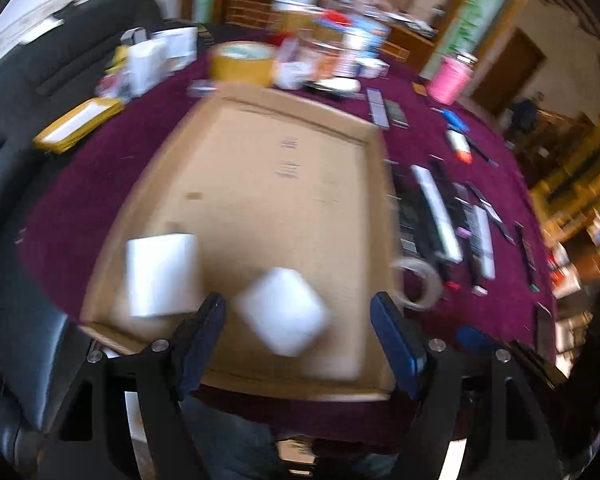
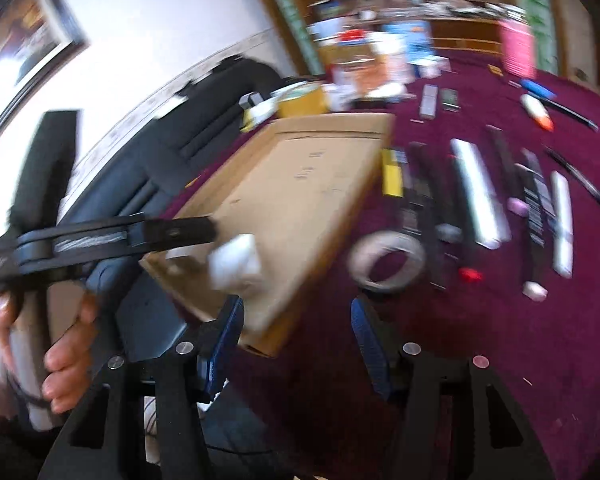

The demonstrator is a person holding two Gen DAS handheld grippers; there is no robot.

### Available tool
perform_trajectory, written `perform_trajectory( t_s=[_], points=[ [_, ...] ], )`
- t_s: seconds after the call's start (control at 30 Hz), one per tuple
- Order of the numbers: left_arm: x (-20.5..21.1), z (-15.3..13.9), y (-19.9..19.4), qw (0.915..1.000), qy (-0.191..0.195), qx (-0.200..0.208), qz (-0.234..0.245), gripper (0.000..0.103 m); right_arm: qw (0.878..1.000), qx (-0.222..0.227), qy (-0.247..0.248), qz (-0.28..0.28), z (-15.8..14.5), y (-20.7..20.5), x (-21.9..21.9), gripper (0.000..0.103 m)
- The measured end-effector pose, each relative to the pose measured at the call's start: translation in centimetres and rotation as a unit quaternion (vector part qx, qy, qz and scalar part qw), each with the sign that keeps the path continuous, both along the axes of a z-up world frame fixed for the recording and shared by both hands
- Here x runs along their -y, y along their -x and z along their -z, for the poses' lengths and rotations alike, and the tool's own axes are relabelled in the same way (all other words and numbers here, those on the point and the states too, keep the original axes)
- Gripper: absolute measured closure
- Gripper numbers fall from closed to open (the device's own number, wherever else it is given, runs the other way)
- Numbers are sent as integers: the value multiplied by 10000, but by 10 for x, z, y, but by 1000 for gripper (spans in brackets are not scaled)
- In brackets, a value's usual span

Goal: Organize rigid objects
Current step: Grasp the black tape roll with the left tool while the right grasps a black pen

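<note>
A shallow cardboard tray (image 1: 260,168) (image 2: 300,184) lies on the maroon tablecloth. Two white boxes sit in its near end, one upright (image 1: 160,276) and one tilted (image 1: 284,312) (image 2: 236,260). My left gripper (image 1: 298,302) is open above the tilted box, and its blue pads (image 1: 200,340) stand clear of the box on both sides. In the right wrist view the left gripper (image 2: 100,236) is seen from the side, held by a hand (image 2: 60,344). My right gripper (image 2: 296,312) is open over the tray's near corner with nothing between its fingers. Both views are blurred.
A clear tape roll (image 1: 418,282) (image 2: 386,262) lies just right of the tray. Beyond it are several remote controls (image 1: 436,212) (image 2: 480,192) in a row. A yellow tape roll (image 1: 242,62), boxes and a pink cup (image 1: 448,78) crowd the far side. A black chair (image 1: 20,160) stands at the left.
</note>
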State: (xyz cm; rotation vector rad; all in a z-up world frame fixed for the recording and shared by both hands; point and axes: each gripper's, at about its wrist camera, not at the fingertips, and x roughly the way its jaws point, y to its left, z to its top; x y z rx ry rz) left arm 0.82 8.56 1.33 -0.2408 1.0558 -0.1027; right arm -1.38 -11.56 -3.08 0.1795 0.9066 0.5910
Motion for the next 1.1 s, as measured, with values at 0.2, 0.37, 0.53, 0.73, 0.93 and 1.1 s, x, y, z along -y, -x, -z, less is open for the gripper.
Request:
perform_trajectory(
  t_s=[0.2, 0.37, 0.53, 0.73, 0.93, 1.1],
  points=[
    [65, 4, -12, 9967, -78, 57, 809, 29, 9980, -410, -195, 431, 15, -5, 47, 44],
    [86, 15, -35, 9939, 234, -247, 1046, 30, 9968, -523, -178, 581, 23, -9, 63, 56],
    [101, 23, -49, 9914, 321, -462, 1186, 42, 9960, -559, -215, 666, 29, -11, 73, 59],
    [114, 33, -54, 9895, 162, -614, 1299, 59, 9954, -538, -221, 765, 32, -18, 86, 62],
    [142, 48, -49, 9822, -459, -633, 1710, 73, 9945, -510, -316, 863, 29, -21, 96, 62],
    [139, 58, -58, 9845, -486, -636, 1564, 80, 9931, -531, -420, 958, 28, -25, 106, 62]
  ],
)
